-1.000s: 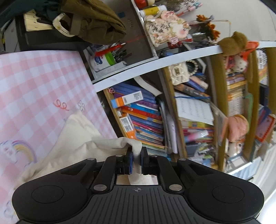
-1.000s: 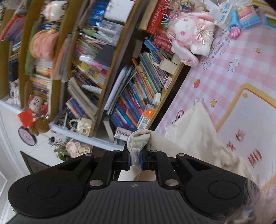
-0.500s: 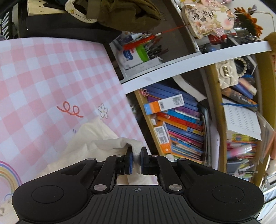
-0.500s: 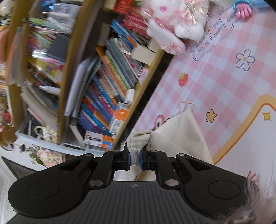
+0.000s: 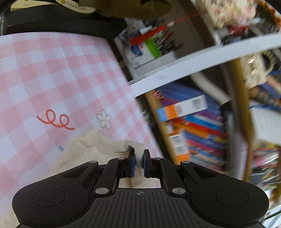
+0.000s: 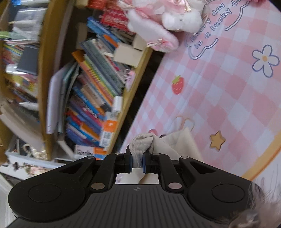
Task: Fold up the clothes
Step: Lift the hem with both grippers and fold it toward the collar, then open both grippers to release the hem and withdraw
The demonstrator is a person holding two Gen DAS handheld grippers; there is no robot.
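Note:
A cream garment lies bunched on the pink checked table cover in the left wrist view. My left gripper is shut on a thin fold of its edge, near the table's far rim. In the right wrist view the same cream garment trails back toward the camera, and my right gripper is shut on a thick hemmed corner of it. Both pinched edges are held just above the cover. The rest of the garment is hidden under the gripper bodies.
A crowded bookshelf stands just past the table's edge; the right wrist view shows that bookshelf too. A pink plush toy sits at the cover's far corner. A pen box and dark clothing lie beyond the table.
Both grippers have sunk and moved toward the table's far edge, carrying the garment's edge lower. The table cover now fills more of each view. Both grips are unchanged.

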